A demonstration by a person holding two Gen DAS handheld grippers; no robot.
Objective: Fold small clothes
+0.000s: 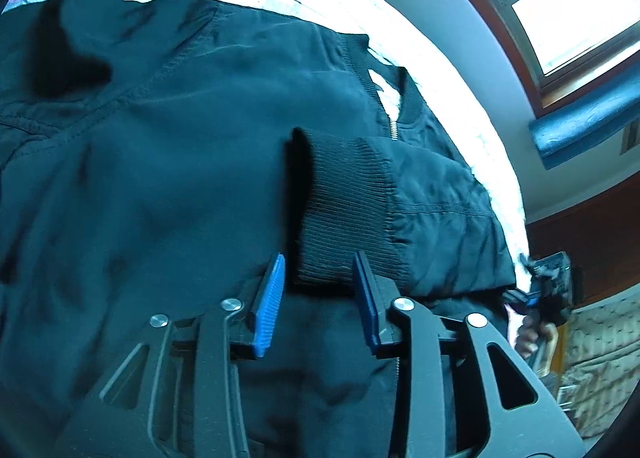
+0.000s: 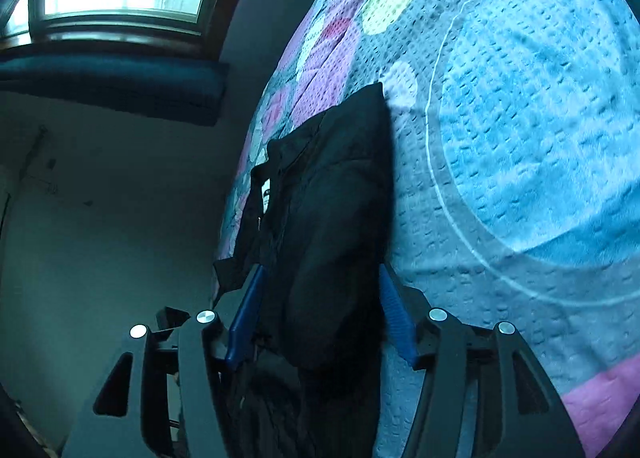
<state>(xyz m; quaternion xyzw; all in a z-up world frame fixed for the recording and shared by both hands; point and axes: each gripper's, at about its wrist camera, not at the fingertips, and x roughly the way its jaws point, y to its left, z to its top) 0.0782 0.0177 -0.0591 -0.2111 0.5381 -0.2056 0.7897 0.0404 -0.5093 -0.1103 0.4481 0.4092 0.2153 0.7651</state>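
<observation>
Lying on one bedspread (image 2: 520, 138), one black jacket (image 1: 180, 178), two hand-held grippers

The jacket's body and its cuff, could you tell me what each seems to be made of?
Jacket: smooth woven shell, probably nylon or polyester, judging by its faint sheen and fine creases. Cuff: matte ribbed knit, with close parallel ridges.

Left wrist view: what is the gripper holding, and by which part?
Nothing is gripped firmly yet: the left gripper stands open around the ribbed cuff of the black jacket.
</observation>
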